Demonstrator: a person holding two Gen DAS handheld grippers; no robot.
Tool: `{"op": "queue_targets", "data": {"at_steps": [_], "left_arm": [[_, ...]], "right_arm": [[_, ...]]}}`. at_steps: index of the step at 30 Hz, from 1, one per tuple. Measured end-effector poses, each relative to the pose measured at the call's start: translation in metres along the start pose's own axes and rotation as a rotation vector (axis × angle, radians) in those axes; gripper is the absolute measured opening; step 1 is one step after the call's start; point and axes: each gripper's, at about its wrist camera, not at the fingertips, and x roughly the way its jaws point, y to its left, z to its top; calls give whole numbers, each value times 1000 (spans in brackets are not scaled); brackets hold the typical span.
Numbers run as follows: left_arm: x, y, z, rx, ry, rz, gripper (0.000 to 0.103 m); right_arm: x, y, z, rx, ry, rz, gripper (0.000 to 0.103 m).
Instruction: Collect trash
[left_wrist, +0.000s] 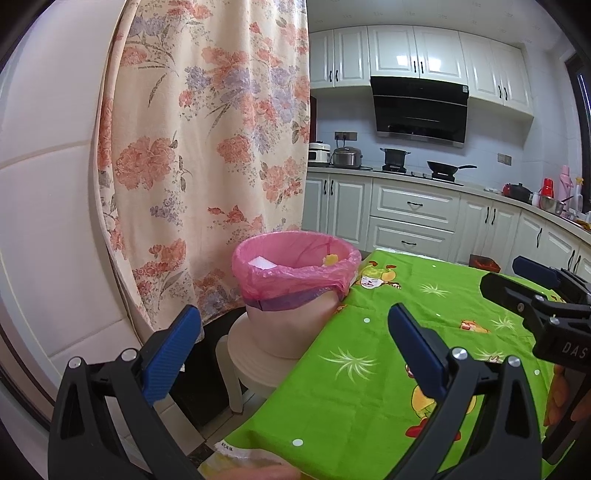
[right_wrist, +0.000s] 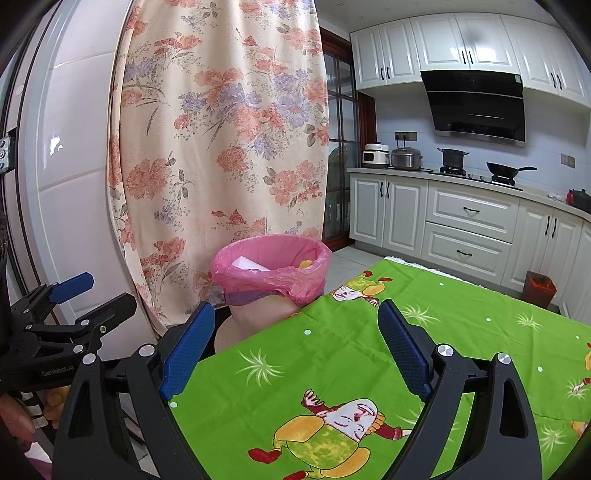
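In your left view, the left gripper (left_wrist: 295, 343) hangs spread and empty; the bin (left_wrist: 295, 284) sits just past the tabletop (left_wrist: 388, 362) far-left edge, dead ahead. In your right view, the right gripper (right_wrist: 295, 347) is likewise spread and empty, bin (right_wrist: 271, 280) ahead, slightly left; no trash shows on the cloth.

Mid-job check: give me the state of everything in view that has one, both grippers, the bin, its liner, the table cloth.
left gripper: open, empty, held above the table edge.
right gripper: open, empty.
trash bin: upright on a white stool, beside the table.
pink liner: folded over the rim, mouth open.
white scrap: inside the bin.
yellow scrap: inside the bin.
green tablecloth: spread flat, no trash visible on it.
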Motion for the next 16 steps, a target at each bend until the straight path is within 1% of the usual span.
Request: {"op": "queue_targets", "data": {"at_steps": [7,16], "left_arm": [[3,4,-3,-23,28,4,98],[4,4,-4,-15,24,-2,98]], "right_arm": [[0,0,0,0,1,0,84],[-1,0,0,2,1,0,84]]}}
